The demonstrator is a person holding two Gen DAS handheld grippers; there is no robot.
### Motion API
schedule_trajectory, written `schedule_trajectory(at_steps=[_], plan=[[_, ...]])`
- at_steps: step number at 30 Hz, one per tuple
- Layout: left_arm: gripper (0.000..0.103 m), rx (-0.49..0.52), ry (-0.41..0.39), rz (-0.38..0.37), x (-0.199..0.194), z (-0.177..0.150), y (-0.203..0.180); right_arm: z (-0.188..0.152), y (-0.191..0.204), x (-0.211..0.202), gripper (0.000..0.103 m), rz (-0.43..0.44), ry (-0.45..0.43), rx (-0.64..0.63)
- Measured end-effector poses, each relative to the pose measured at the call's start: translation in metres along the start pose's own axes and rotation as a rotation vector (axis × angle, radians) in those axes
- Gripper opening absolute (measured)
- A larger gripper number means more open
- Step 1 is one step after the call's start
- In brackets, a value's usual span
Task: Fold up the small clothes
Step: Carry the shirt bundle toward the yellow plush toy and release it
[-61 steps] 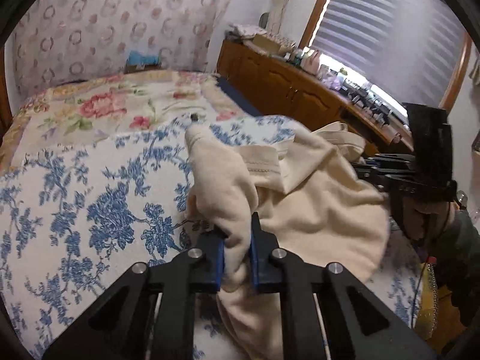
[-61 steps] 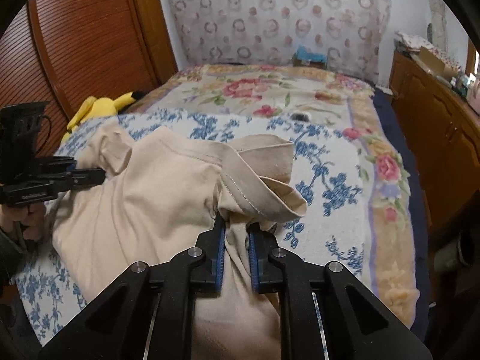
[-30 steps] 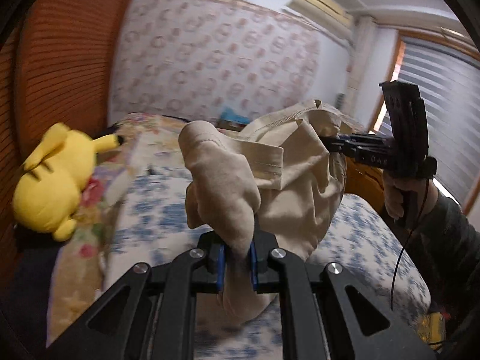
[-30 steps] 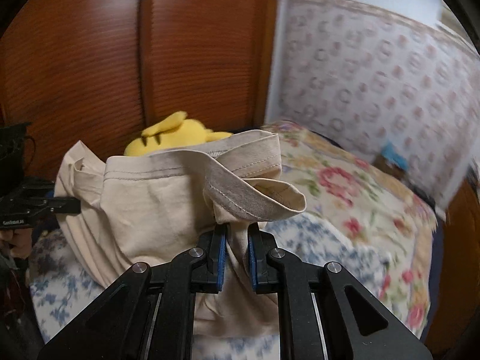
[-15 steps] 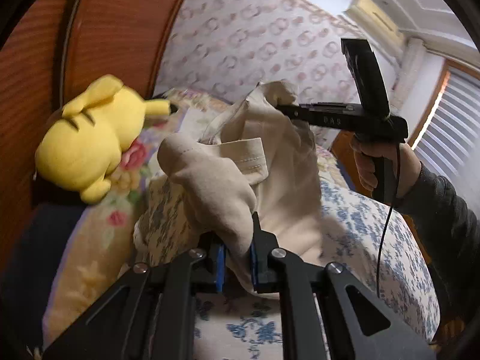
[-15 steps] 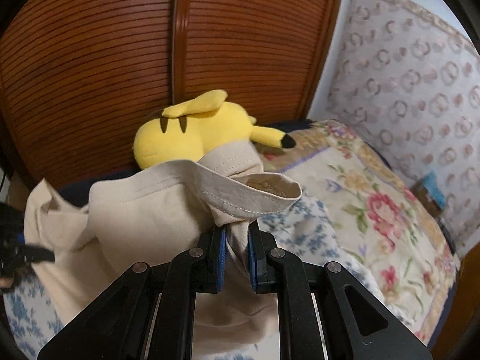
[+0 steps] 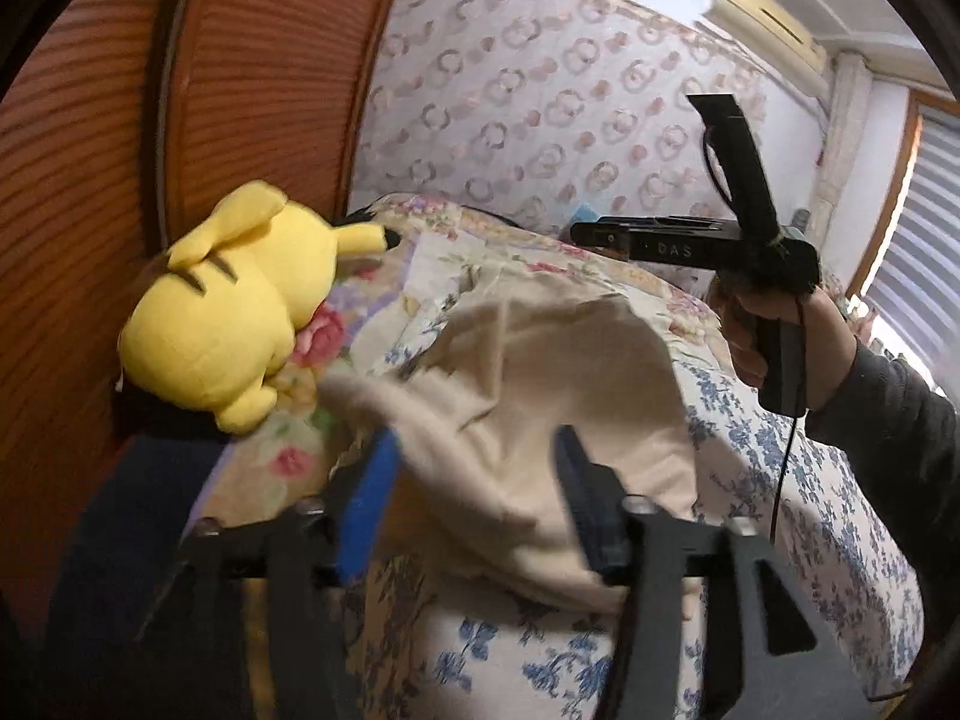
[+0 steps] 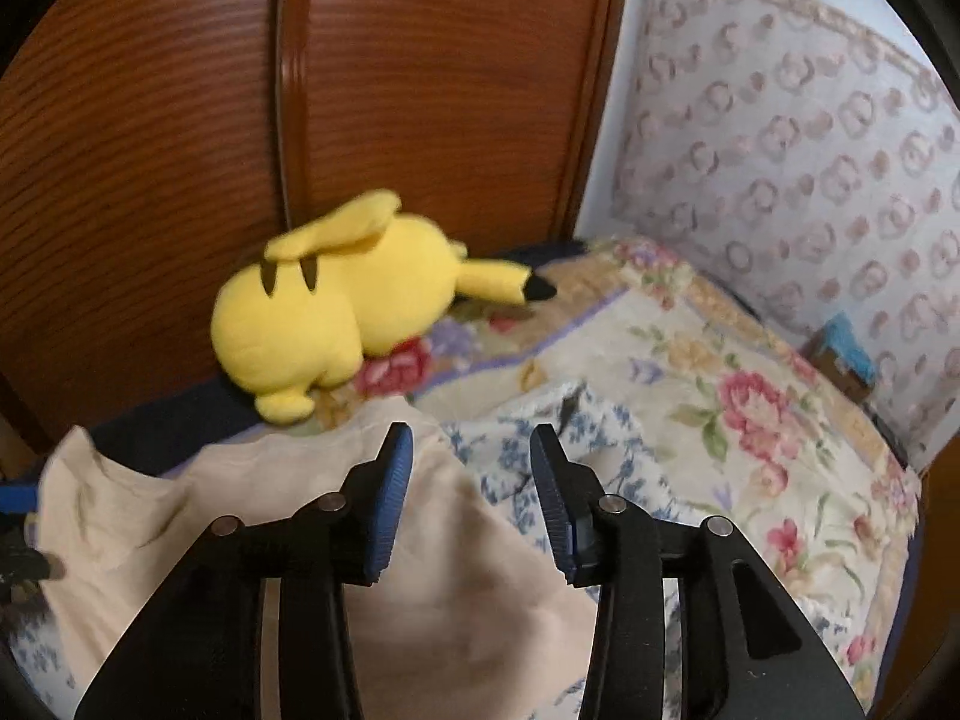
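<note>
A small beige garment (image 7: 540,396) lies in a loose heap on the blue-flowered bedspread (image 7: 798,480). My left gripper (image 7: 474,450) is open just above its near edge, and cloth shows between the spread fingers. In the left wrist view my right gripper (image 7: 576,234) hangs in the air beyond the garment, held by a hand. In the right wrist view my right gripper (image 8: 471,444) is open and empty above the garment (image 8: 288,510), which spreads out to the lower left.
A yellow plush toy (image 7: 228,306) lies at the bed's edge against a brown slatted wooden door (image 8: 180,120). A rose-patterned quilt (image 8: 750,420) covers the far bed. A patterned wall (image 7: 540,120) stands behind, and a window with blinds (image 7: 912,264) at the right.
Both grippers were shut on the garment and swung it toward the plush toy. Now both have opened, and the garment has dropped onto the bedspread.
</note>
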State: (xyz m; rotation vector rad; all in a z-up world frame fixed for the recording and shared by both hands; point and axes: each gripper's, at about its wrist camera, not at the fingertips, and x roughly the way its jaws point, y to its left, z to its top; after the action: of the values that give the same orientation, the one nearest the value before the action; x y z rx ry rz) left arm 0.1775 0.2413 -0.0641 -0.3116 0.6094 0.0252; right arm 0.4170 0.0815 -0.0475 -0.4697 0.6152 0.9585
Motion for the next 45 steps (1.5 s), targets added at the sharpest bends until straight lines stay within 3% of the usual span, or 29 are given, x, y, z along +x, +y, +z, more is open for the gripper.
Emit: schedule_trajectory(at_steps=[5, 11, 13, 17, 24, 31, 34, 38, 45], plan=[[0.064, 0.076, -0.025, 0.0, 0.013, 0.027, -0.015, -0.015, 0.001, -0.009, 0.042, 0.085, 0.039, 0.013], [0.064, 0.082, 0.119, 0.163, 0.074, 0.031, 0.013, -0.03, -0.003, 0.009, 0.042, 0.092, 0.1, 0.048], [0.064, 0.047, 0.162, 0.2, 0.081, 0.027, 0.03, -0.034, -0.007, 0.015, 0.042, 0.071, 0.119, 0.056], [0.064, 0.0, 0.138, 0.265, 0.074, 0.022, 0.054, -0.044, -0.026, 0.031, 0.046, -0.049, 0.176, 0.1], [0.064, 0.012, 0.127, 0.239, 0.059, 0.014, 0.049, -0.049, -0.04, 0.026, 0.046, -0.048, 0.153, 0.157], [0.064, 0.053, 0.072, 0.215, 0.037, 0.019, 0.025, -0.038, -0.004, 0.005, 0.052, 0.096, 0.071, 0.158], [0.064, 0.058, 0.057, 0.208, 0.028, 0.022, 0.018, -0.042, 0.011, 0.01, 0.054, 0.023, 0.091, 0.146], [0.064, 0.075, 0.042, 0.217, 0.016, 0.025, 0.006, -0.052, 0.01, 0.011, 0.055, 0.017, 0.109, 0.172], [0.064, 0.104, 0.017, 0.219, -0.004, 0.022, -0.017, -0.063, 0.015, -0.037, 0.062, -0.02, 0.059, 0.18]])
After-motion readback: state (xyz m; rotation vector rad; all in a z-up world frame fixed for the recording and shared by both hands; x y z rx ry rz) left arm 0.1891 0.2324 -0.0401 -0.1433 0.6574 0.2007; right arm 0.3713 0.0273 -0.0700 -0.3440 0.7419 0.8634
